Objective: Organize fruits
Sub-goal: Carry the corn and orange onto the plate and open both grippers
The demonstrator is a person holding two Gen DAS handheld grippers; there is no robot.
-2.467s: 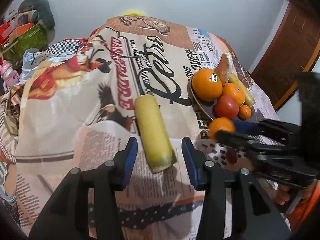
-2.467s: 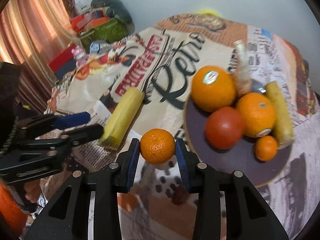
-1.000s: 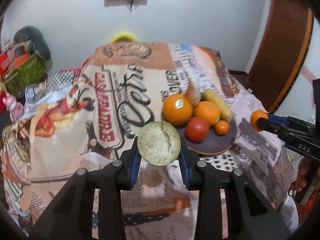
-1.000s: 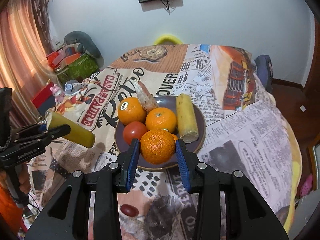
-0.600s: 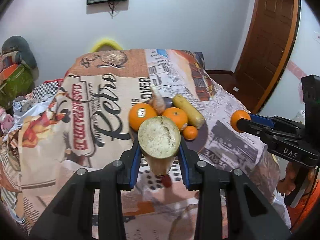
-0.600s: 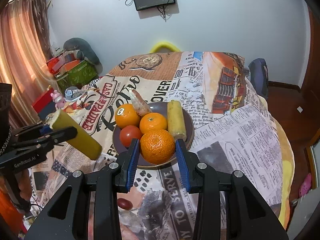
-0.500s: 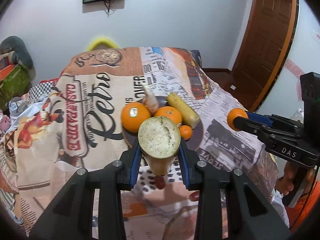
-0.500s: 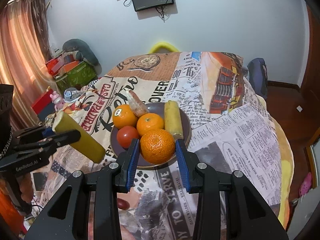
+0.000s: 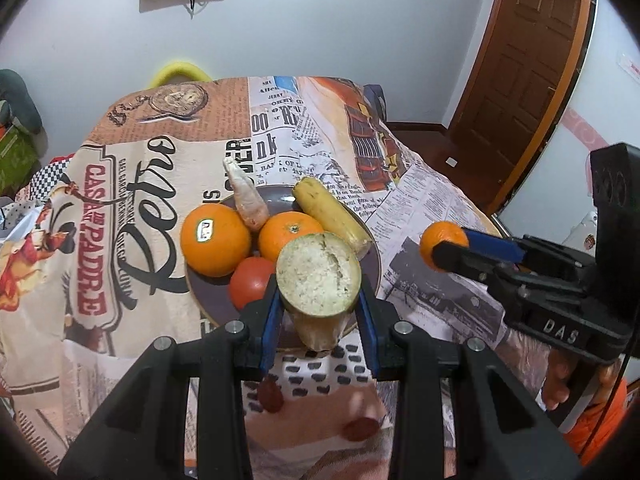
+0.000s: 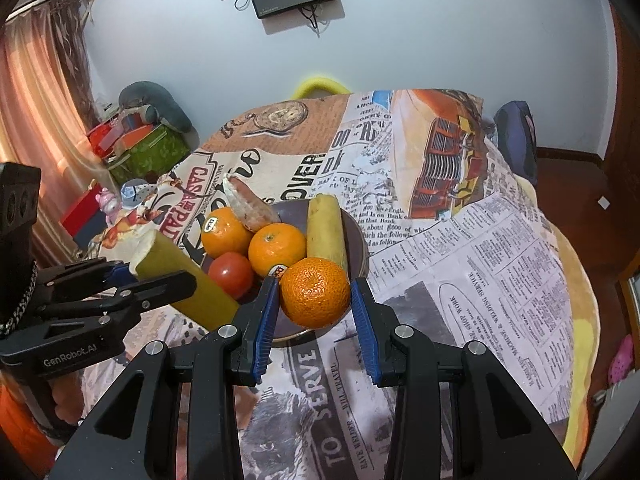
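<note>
A: Where is the yellow piece against the fingers?

B: The left gripper (image 9: 319,306) is clamped on the cut yellow fruit (image 9: 318,280). Both blue pads press its sides, the pale cut face points back at the camera, and the rest hangs past the tips above the near rim of the plate (image 9: 208,300).

A: And the other hand?

B: The right gripper (image 10: 315,312) is closed on the mandarin (image 10: 315,293), pinched between its pads, also above the plate's near rim.

A: What sits on the plate?

B: A stickered orange (image 9: 215,239) on its left side, a second orange (image 9: 290,236) at the middle, a tomato (image 9: 250,282) in front of them, a whole yellow fruit (image 9: 330,212) on its right side and a pale peeled piece (image 9: 250,196) at its far edge.

A: What does one camera give that the other lacks?

B: The right wrist view shows the held yellow piece from the side, long and slanting down toward the plate's left rim; the left view shows mostly its cut end. The left view shows the mandarin small, right of the plate, and part of the person's hand (image 9: 560,376) under that gripper. It also shows dark red pieces (image 9: 271,394) on the printed tablecloth (image 9: 120,200) nearer than the plate, hidden from the right camera.
</note>
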